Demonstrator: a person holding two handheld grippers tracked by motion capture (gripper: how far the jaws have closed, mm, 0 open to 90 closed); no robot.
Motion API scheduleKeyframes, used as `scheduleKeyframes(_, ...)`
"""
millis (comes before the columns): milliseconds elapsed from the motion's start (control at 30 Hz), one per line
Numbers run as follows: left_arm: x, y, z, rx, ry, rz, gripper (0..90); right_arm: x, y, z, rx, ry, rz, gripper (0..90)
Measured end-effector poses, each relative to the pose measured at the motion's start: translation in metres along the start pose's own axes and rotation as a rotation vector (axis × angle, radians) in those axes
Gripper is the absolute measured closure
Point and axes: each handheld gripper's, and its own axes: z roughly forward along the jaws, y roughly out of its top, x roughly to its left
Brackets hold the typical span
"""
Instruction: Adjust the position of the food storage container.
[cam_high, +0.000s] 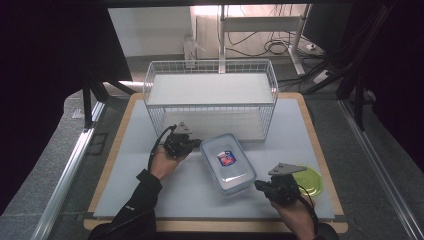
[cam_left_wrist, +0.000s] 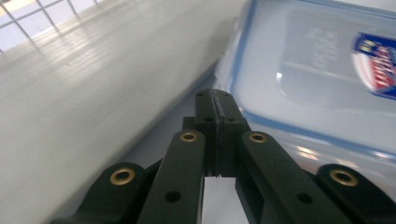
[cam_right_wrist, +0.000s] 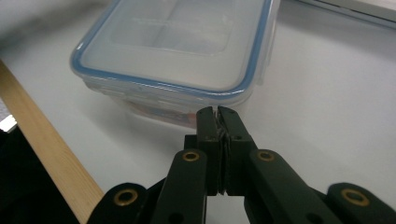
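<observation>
White mat (cam_high: 165, 195) over a wood-edged table (cam_high: 119, 140), wire basket (cam_high: 210, 95) at the far end, green plate (cam_high: 312, 179) near the right edge; beyond, grey floor, a pale wall and loose cables. Lidded plastic container (cam_high: 228, 162) mid-mat, just in front of the basket. Left gripper (cam_high: 194, 143) at its far left corner, right gripper (cam_high: 259, 185) at its near right corner, both with jaws pressed together on nothing.
</observation>
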Motion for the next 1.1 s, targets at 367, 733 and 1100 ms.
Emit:
scheduleKeyframes(367, 0.01, 0.017, 0.019, 0.027, -0.014, 0.021, 86.6, 0.001, -0.003, -0.003, 0.008, -0.025, 0.019, 87.8)
scheduleKeyframes(733, 0.001, 0.019, 0.021, 0.024, -0.09, -0.018, 90.0, 0.001, -0.006, 0.005, 0.071, -0.033, 0.018, 88.8)
scheduleKeyframes(1100, 0.0, 0.017, 0.017, 0.08, -0.081, 0.038, 89.6, -0.014, -0.008, -0.002, 0.058, -0.127, 0.076, 89.2)
